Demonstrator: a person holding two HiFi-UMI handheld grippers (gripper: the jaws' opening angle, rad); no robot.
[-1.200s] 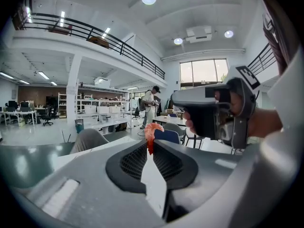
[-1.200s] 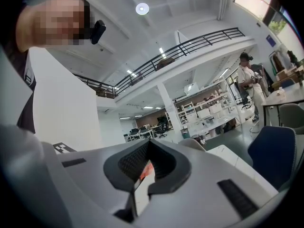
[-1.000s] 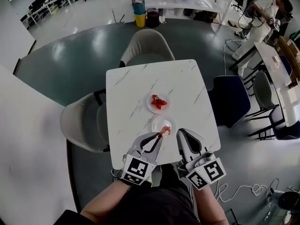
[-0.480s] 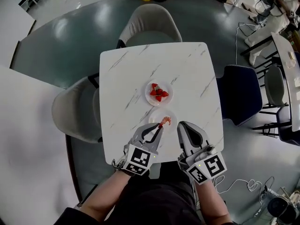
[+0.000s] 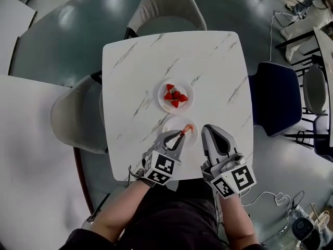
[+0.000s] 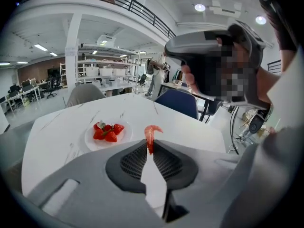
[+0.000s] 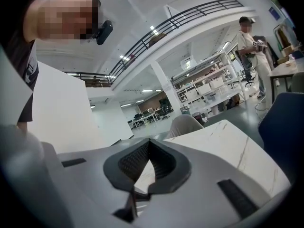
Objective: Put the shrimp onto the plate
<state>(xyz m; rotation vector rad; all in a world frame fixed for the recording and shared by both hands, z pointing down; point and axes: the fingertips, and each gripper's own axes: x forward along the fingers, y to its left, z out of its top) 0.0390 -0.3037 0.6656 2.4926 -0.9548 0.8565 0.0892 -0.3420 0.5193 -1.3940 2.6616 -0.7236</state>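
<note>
The left hand-held gripper [image 5: 182,135] was pinching the shrimp [image 5: 188,128]. In the left gripper view its jaws were pressed onto the tail end, and the curled pink body [image 6: 152,133] stood up above the tips. On the white marble table [image 5: 140,72] sat the strawberry plate [image 5: 162,97], holding a small heap of red strawberries [image 5: 175,96]. A second, bare plate [image 5: 174,123] lay just beside the strawberry plate, on the person's side of it. In the head view the shrimp hung over this bare plate's rim, on the side away from the strawberry plate. Whether it touched the plate could not be told. The right hand-held gripper [image 5: 209,132] was further from the strawberry plate than the shrimp, just off the bare plate's right edge. Its jaws were pressed together with nothing between them [image 7: 149,144]. From the left gripper view, the strawberries [image 6: 107,131] lay beyond and left of the shrimp.
</note>
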